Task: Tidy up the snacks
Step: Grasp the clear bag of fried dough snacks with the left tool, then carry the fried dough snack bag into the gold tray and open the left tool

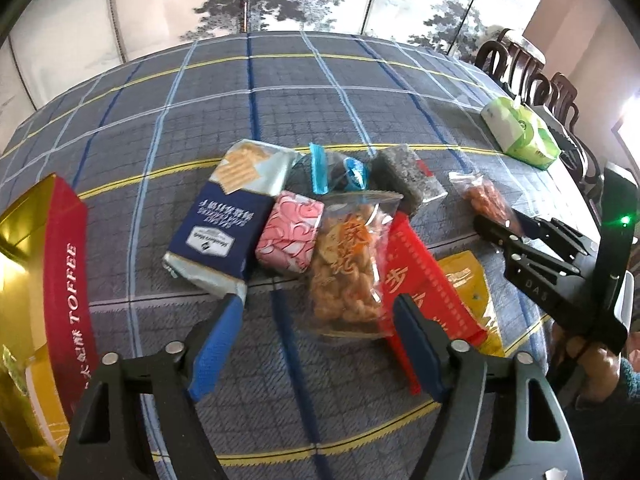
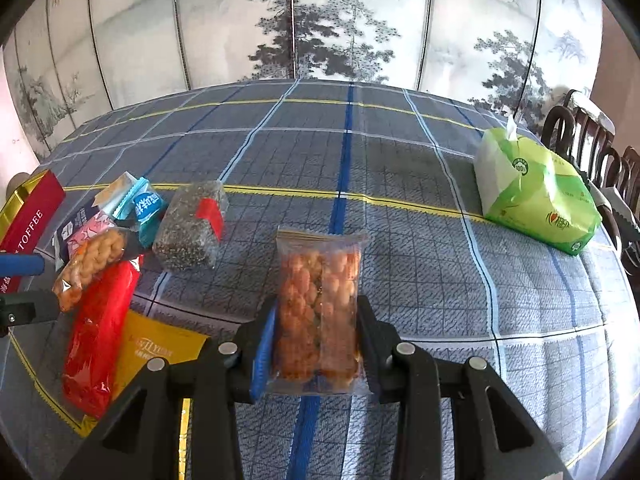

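My right gripper point(image 2: 316, 320) is shut on a clear bag of orange peanuts point(image 2: 318, 304), held just above the plaid tablecloth; the bag also shows in the left wrist view point(image 1: 480, 196). My left gripper point(image 1: 316, 316) is open and empty, hovering before a pile of snacks: a navy cracker pack point(image 1: 228, 216), a pink wrapped block point(image 1: 290, 232), a clear bag of fried twists point(image 1: 348, 264), a red packet point(image 1: 420, 280), a yellow pouch point(image 1: 472, 284), a blue-sealed packet point(image 1: 340, 172) and a dark seed brick point(image 1: 400, 180).
A red and gold toffee box point(image 1: 60, 280) stands open at the left edge. A green tissue pack point(image 2: 532, 192) lies at the far right of the table point(image 2: 400, 160). Dark wooden chairs point(image 2: 588, 136) line the right side. A painted screen stands behind.
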`<state>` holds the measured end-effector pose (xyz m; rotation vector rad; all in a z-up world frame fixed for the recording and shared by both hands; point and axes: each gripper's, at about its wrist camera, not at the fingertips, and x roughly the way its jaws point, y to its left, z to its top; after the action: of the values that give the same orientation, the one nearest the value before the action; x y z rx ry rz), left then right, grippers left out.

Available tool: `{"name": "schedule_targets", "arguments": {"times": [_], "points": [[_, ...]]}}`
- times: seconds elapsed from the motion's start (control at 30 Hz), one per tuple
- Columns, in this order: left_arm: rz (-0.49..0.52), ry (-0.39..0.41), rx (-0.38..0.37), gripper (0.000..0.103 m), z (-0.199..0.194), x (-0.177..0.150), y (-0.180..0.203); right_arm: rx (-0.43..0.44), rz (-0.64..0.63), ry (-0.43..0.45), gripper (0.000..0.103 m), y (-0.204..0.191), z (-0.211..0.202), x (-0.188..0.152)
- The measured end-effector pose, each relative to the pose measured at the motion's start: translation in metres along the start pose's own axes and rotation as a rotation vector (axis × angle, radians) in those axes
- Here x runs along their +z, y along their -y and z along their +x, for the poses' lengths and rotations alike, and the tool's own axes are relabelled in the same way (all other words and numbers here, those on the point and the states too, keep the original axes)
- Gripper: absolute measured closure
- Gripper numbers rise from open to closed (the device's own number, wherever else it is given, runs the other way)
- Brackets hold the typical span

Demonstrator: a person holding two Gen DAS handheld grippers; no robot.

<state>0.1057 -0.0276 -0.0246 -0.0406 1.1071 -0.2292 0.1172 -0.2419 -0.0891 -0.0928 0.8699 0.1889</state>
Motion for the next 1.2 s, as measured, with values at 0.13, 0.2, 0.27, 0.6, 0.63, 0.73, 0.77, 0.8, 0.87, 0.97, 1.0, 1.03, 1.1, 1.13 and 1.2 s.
{"name": "schedule_targets", "arguments": {"times": [0.13, 0.2, 0.27, 0.6, 0.63, 0.73, 0.77, 0.8, 0.87, 0.97, 1.0, 1.03, 1.1, 1.13, 1.2], "points": [[0.023, -0.008, -0.006, 0.039, 0.008, 0.006, 0.007, 0.000, 0.001, 0.000, 0.065, 0.000, 0.000, 0.000], [0.022, -0.016, -0.019, 0.046, 0.013, 0.008, 0.008, 0.000, 0.001, 0.000, 0.065, 0.000, 0.000, 0.000], [0.009, -0.028, -0.024, 0.052, 0.019, 0.010, 0.008, 0.000, 0.002, 0.000, 0.065, 0.000, 0.000, 0.000], [0.001, -0.015, -0.047, 0.067, 0.020, 0.007, 0.006, 0.001, 0.002, 0.001, 0.065, 0.001, 0.000, 0.000], [0.002, -0.015, -0.047, 0.067, 0.019, 0.007, 0.006, 0.001, 0.003, 0.000, 0.064, 0.001, 0.000, 0.000], [0.004, -0.013, -0.044, 0.068, 0.016, 0.004, 0.006, 0.001, 0.002, 0.000, 0.064, 0.001, 0.000, 0.000], [0.002, -0.015, -0.047, 0.068, 0.015, 0.003, 0.005, 0.001, 0.002, 0.001, 0.064, 0.001, 0.000, 0.000], [0.000, -0.015, -0.046, 0.068, 0.014, 0.002, 0.005, 0.001, 0.002, 0.001, 0.064, 0.001, 0.000, 0.000], [-0.001, -0.018, -0.049, 0.068, 0.011, -0.002, 0.004, 0.001, 0.002, 0.001, 0.064, 0.000, 0.000, 0.000], [-0.006, -0.018, -0.059, 0.068, 0.004, -0.009, 0.001, -0.001, 0.003, 0.001, 0.064, 0.000, 0.000, -0.001], [-0.005, -0.019, -0.058, 0.068, 0.002, -0.010, 0.001, -0.002, 0.004, 0.001, 0.064, 0.001, 0.000, -0.001], [-0.006, -0.020, -0.058, 0.068, 0.000, -0.012, 0.000, -0.003, 0.005, 0.001, 0.064, 0.001, 0.000, -0.001], [-0.010, -0.019, -0.065, 0.068, -0.005, -0.016, -0.002, -0.003, 0.006, 0.002, 0.064, 0.001, 0.000, -0.001], [-0.011, -0.019, -0.066, 0.068, -0.007, -0.018, -0.002, -0.004, 0.006, 0.002, 0.064, 0.001, 0.000, -0.001], [-0.012, -0.015, -0.072, 0.068, -0.013, -0.021, -0.003, -0.005, 0.007, 0.002, 0.064, 0.001, 0.000, -0.001]]}}
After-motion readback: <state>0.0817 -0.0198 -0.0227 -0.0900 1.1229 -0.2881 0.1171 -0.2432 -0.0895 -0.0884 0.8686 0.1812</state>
